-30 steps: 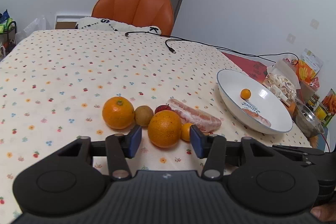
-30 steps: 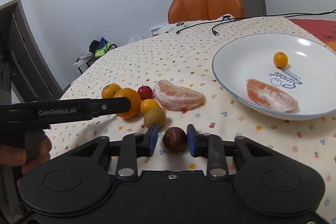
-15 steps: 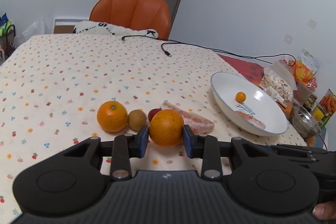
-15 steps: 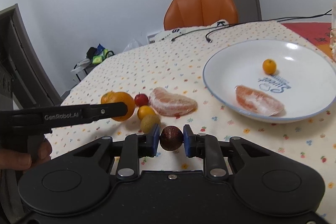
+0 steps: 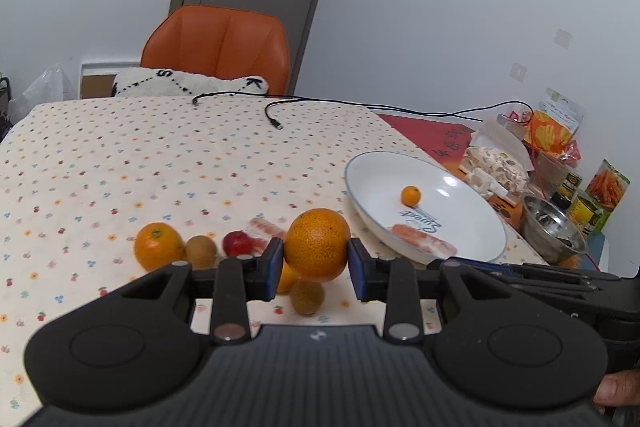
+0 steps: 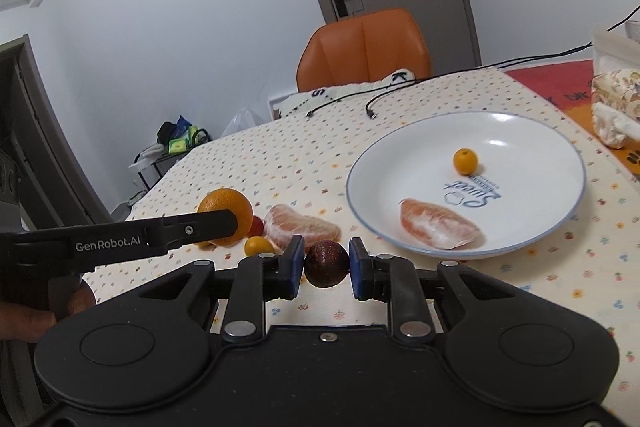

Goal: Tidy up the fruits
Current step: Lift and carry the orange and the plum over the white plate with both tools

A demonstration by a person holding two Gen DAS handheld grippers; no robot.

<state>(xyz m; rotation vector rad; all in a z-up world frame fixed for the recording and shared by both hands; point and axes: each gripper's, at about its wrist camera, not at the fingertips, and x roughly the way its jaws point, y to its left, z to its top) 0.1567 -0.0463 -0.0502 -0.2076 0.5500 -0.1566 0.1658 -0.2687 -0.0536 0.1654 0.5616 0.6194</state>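
Note:
My left gripper [image 5: 316,263] is shut on a large orange [image 5: 317,245], held a little above the flowered tablecloth. Below and left of it lie another orange [image 5: 159,247], two kiwis [image 5: 201,251] [image 5: 307,297], a small red fruit [image 5: 236,243] and a peeled citrus segment [image 5: 266,229]. My right gripper [image 6: 327,267] is shut on a dark purple round fruit [image 6: 327,264], just left of the white plate [image 6: 520,155]. The plate [image 5: 460,203] holds a tiny orange [image 6: 465,160] and a peeled segment [image 6: 440,229]. The right wrist view shows the left gripper's arm [image 6: 160,231] with its orange [image 6: 226,213].
An orange chair [image 5: 218,47] with a white cushion stands at the table's far end. A black cable [image 5: 276,123] lies across the cloth. Snack bags [image 5: 548,131], a metal bowl [image 5: 552,227] and a red mat [image 5: 424,135] crowd the right side beyond the plate.
My left gripper shut on the large orange and raised it off the cloth. My right gripper shut on the dark purple fruit and lifted it nearer the plate.

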